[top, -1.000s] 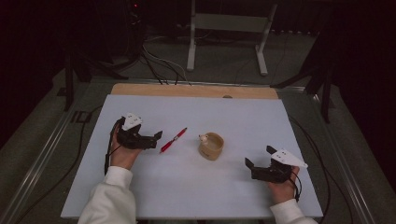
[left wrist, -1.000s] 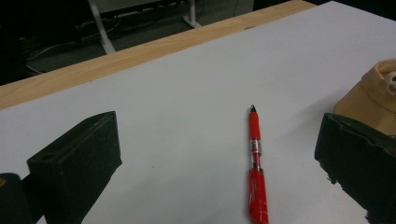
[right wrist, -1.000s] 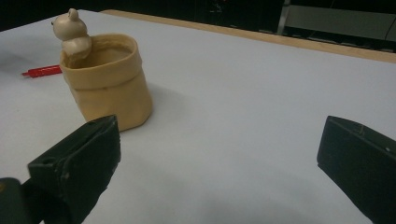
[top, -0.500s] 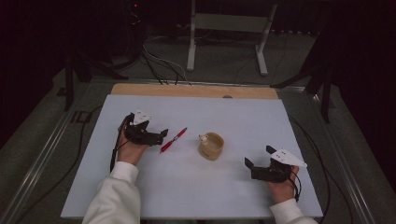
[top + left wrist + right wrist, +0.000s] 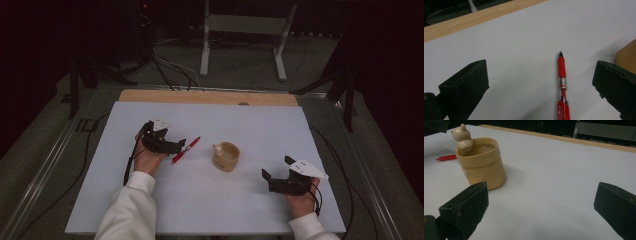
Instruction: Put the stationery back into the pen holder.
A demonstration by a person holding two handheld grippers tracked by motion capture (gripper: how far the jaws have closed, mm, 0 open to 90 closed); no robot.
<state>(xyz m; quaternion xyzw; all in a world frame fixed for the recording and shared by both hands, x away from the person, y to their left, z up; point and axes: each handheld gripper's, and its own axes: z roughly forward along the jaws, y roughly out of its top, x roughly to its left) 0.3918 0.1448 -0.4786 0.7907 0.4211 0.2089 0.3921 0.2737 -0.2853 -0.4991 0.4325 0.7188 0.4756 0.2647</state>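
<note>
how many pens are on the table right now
1. The red pen lies flat on the white table, between the open jaws of the left gripper and left of the tan cup. Whether the cup hides another cannot be told.

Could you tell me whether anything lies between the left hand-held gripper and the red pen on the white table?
Nothing visible does. The left hand-held gripper is open, and the red pen lies on the bare table between its jaws. The tan cup stands off to one side.

One red pen (image 5: pixel 185 149), one tan cup (image 5: pixel 226 156)
</note>
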